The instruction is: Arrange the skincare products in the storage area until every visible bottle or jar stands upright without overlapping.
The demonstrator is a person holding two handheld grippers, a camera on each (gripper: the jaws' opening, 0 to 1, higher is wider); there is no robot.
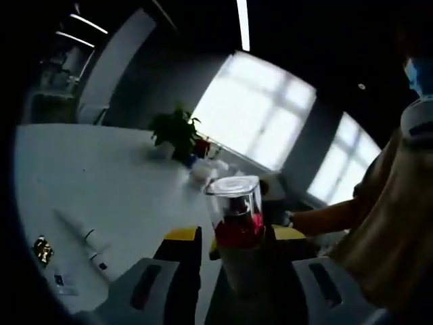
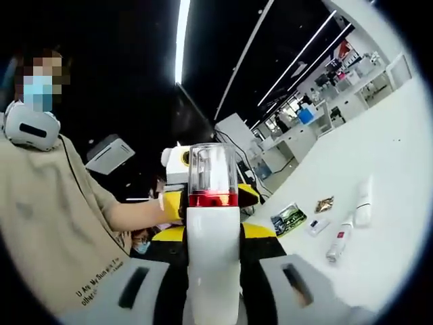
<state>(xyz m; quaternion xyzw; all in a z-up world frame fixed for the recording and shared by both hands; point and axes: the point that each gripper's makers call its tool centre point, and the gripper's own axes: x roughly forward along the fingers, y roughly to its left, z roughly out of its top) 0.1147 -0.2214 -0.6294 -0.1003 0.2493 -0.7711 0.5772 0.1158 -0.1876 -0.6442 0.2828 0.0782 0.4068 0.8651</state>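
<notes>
While both grippers, left [image 1: 237, 247] and right [image 2: 213, 240], closed on one white bottle [image 2: 212, 250] at six o'clock, its clear cap [image 2: 212, 168] looked slick, so the stiff body seemed the safer hold.

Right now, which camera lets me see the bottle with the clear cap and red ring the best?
The right gripper view: the bottle stands bright and sharp there, white body, red ring and clear cap all plain, between the right gripper. The left gripper view shows a similar clear-capped bottle, darker against the windows, its lower body in shadow.
</notes>
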